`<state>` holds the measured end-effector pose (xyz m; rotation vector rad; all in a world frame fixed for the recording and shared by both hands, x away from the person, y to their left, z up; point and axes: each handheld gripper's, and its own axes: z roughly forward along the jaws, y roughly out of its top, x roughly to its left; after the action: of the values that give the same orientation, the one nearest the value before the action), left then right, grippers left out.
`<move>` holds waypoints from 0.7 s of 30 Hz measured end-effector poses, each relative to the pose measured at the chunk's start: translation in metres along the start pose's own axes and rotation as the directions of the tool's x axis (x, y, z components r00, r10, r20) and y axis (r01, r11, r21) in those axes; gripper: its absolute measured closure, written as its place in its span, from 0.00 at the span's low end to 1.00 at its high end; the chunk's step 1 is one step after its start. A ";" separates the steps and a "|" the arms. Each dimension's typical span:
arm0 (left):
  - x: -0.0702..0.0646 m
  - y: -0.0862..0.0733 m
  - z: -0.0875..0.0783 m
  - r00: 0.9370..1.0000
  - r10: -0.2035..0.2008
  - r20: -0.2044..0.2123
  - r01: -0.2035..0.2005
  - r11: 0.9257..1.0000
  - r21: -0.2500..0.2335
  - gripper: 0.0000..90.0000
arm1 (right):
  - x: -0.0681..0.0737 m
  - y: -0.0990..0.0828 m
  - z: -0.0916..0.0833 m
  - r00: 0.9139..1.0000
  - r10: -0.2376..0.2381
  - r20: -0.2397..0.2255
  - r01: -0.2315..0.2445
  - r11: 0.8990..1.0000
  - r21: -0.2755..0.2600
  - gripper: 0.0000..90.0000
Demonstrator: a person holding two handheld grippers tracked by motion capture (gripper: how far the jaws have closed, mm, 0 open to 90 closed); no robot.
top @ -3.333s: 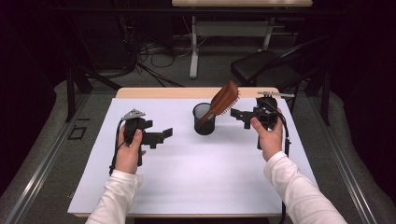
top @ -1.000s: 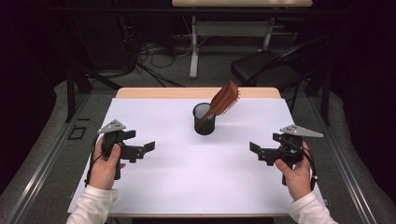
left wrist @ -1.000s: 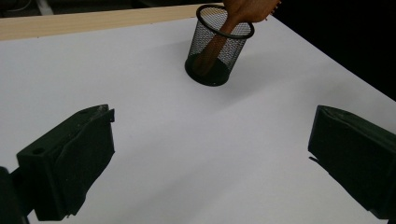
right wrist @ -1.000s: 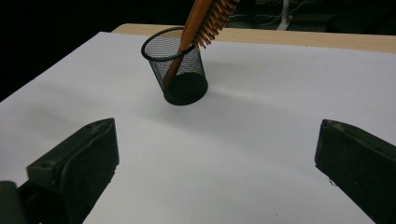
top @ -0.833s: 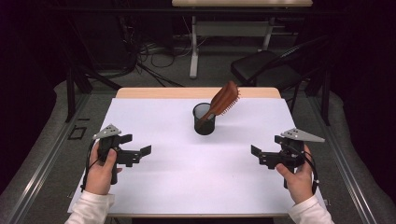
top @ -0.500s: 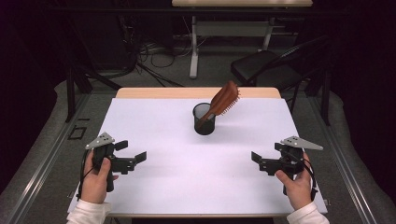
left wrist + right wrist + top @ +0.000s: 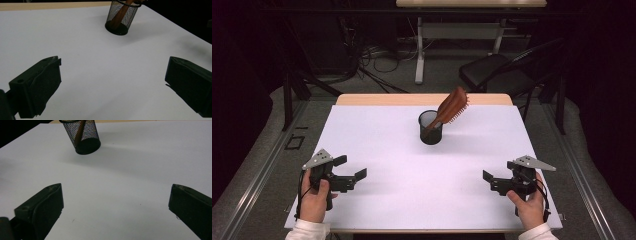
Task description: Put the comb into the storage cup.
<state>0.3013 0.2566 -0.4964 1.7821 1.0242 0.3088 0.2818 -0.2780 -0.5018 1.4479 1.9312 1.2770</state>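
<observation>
A white table spans the high view, with a strip of wood along its far edge. Beyond both grippers, toward the far middle of the table and well apart from each, stands a black mesh cup, upright on its round base. A brown wooden hairbrush sits in the cup handle down; its long axis leans up and away to the person's right, so the bristled head points past the cup's rim toward the far right corner. In the left gripper view the cup lies ahead and slightly right of the jaws, with the brush handle slanting inside the mesh. In the right gripper view the cup lies ahead and to the left of the jaws, handle visible through the mesh. The left gripper, held in the left hand near the table's near left corner, has its jaws spread wide with nothing between them. The right gripper, held in the right hand near the near right corner, is likewise spread wide and empty.
</observation>
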 end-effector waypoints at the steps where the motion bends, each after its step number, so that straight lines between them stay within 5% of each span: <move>1: 0.000 -0.002 0.000 1.000 0.001 0.001 -0.001 1.000 -0.001 0.00 | 0.000 -0.001 0.000 1.000 0.000 -0.001 0.000 1.000 0.000 0.00; 14: 0.010 -0.020 0.007 1.000 0.003 -0.013 -0.003 1.000 -0.018 0.00 | 0.003 -0.017 0.009 1.000 -0.030 0.009 0.030 1.000 0.002 0.00; 21: 0.012 -0.025 0.011 1.000 0.006 -0.015 -0.007 1.000 -0.020 0.00 | -0.001 -0.021 0.012 1.000 -0.006 0.014 0.006 1.000 0.006 0.00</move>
<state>0.3025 0.2618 -0.5253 1.7673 1.0229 0.3363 0.2805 -0.2746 -0.5258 1.4489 1.9300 1.2560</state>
